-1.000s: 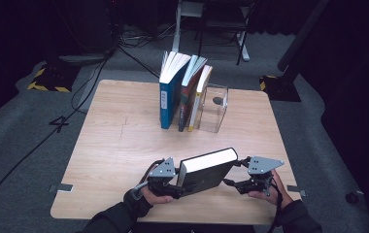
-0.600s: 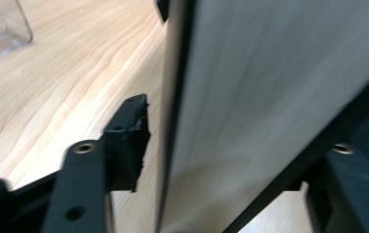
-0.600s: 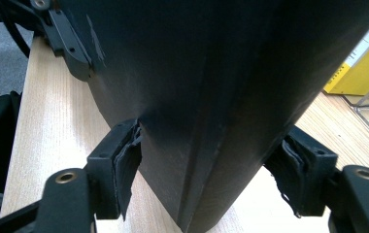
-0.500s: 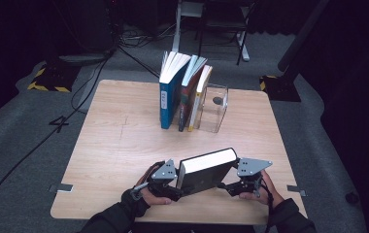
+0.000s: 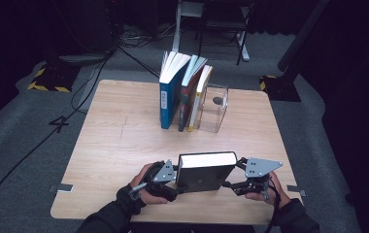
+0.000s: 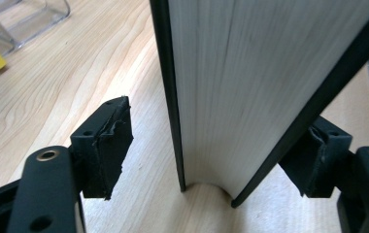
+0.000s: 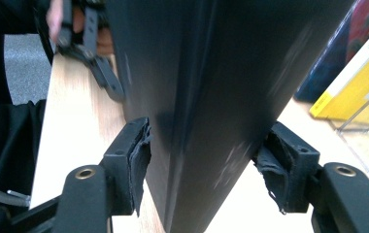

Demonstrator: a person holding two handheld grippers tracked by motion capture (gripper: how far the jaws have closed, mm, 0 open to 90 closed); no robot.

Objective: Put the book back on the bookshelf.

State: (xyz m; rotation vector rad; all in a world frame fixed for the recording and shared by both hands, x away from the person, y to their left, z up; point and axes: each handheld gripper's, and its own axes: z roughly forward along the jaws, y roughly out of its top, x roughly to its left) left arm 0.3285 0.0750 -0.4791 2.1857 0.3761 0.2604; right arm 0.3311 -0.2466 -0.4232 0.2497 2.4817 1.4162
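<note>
**Handing a standing book from one tool to the other**

A thick black book (image 5: pixel 206 171) is standing on its edge on the worktop (image 5: pixel 119 141), directly between the two tools. The left tool (image 5: pixel 175 180) is straddling the book's page end; its jaws have just been opening, and in the left gripper view the pads (image 6: pixel 109 141) are standing clear of the covers, with a visible gap on the one side. The right tool (image 5: pixel 228 184) is straddling the spine end; its jaws have just been closing, and in the right gripper view both pads (image 7: pixel 136 155) are sitting right against the covers, though whether they are pressing yet I cannot tell.

To do this step well, the right tool should probably be gripping firmly before the left one is drawing away, since a book balanced on its edge is liable to topple. The pads are sitting low on the covers, so the book may lean when lifted; a slow, level carry should help. Well beyond both tools, a row of upright books (image 5: pixel 182 92) is leaning beside a clear stand (image 5: pixel 213 116), the likely destination.
</note>
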